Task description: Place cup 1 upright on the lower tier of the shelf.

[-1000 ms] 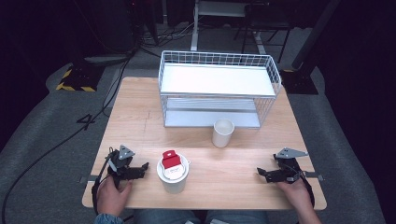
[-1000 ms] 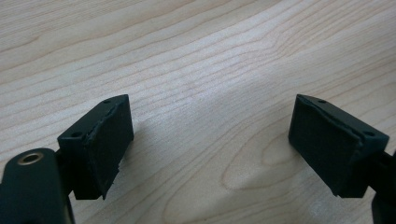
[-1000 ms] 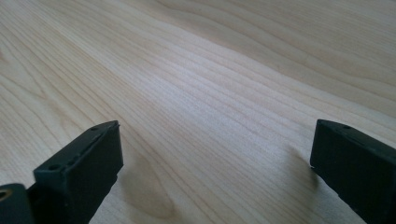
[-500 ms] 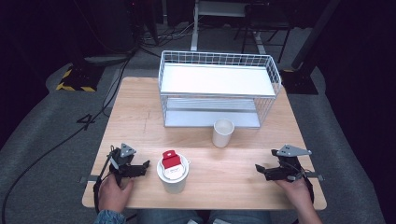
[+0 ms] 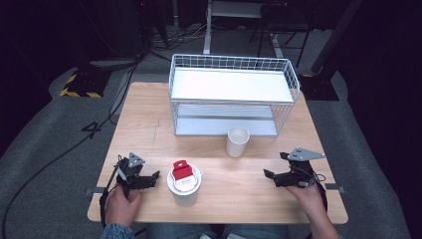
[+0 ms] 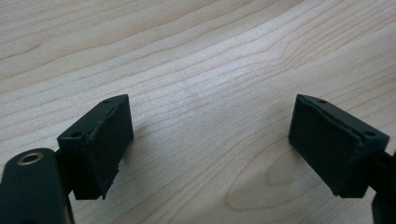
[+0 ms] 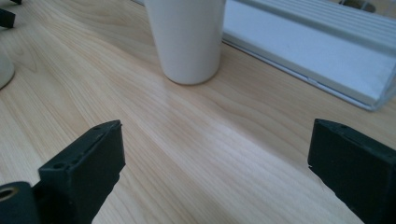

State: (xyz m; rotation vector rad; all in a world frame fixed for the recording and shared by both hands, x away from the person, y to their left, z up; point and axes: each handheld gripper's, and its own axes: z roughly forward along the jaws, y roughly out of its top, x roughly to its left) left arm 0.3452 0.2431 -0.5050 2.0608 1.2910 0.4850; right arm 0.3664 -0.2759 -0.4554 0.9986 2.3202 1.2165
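Here both tongs gape wide over the table (image 5: pixel 239 199): left tongs (image 5: pixel 152 178) lower left, right tongs (image 5: pixel 270 172) lower right, each holding nothing.

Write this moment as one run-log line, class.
left gripper: open, empty | right gripper: open, empty, faces white cup | bowl with red item: untouched

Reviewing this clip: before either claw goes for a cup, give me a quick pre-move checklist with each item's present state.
1. Left claw open, nothing between its jaws: ok.
2. Right claw open, nothing between its jaws: ok.
3. Plain white cup upright, standing apart from the wire shelf rack: ok.
4. Bare table between the right claw and the plain white cup: ok.
5. Red-and-white item on the wide white cup seated firmly: cannot tell.
6. Contents of the plain white cup: cannot tell.
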